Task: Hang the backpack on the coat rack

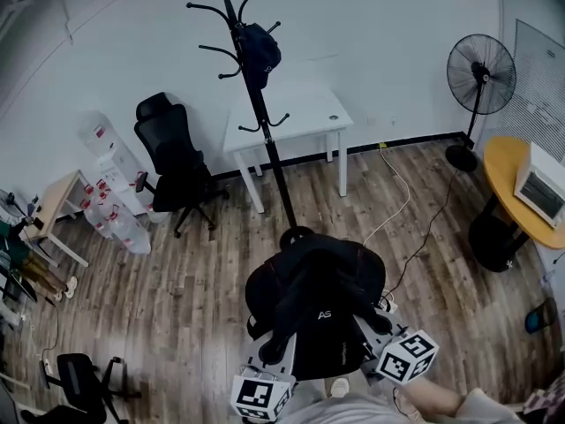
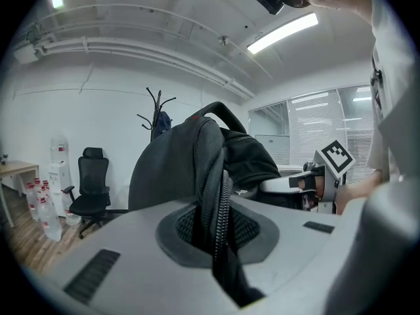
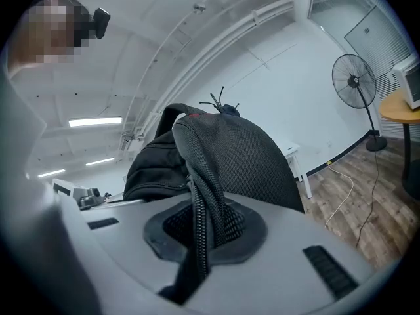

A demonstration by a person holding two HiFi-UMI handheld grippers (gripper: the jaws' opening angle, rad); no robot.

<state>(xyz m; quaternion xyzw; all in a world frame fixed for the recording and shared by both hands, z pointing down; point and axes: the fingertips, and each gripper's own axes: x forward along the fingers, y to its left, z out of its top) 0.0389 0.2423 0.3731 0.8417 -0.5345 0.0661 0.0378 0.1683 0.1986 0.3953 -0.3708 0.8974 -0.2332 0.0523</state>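
A black backpack (image 1: 313, 303) hangs in the air between my two grippers, just in front of the person. My left gripper (image 1: 284, 350) is shut on a mesh shoulder strap (image 2: 211, 195). The right gripper (image 1: 369, 334) is likewise shut on the other mesh strap (image 3: 200, 205). The black coat rack (image 1: 256, 104) stands ahead past the backpack, its base (image 1: 296, 235) just beyond the bag's top. A dark bag or cap (image 1: 260, 51) hangs on one upper hook. The rack's hooks (image 2: 156, 110) show over the backpack in the left gripper view.
A white table (image 1: 287, 117) stands behind the rack. A black office chair (image 1: 177, 166) is to its left, water bottles (image 1: 115, 210) further left. A standing fan (image 1: 479, 87) and round yellow table (image 1: 521, 188) are at the right. Cables (image 1: 415, 219) lie on the wood floor.
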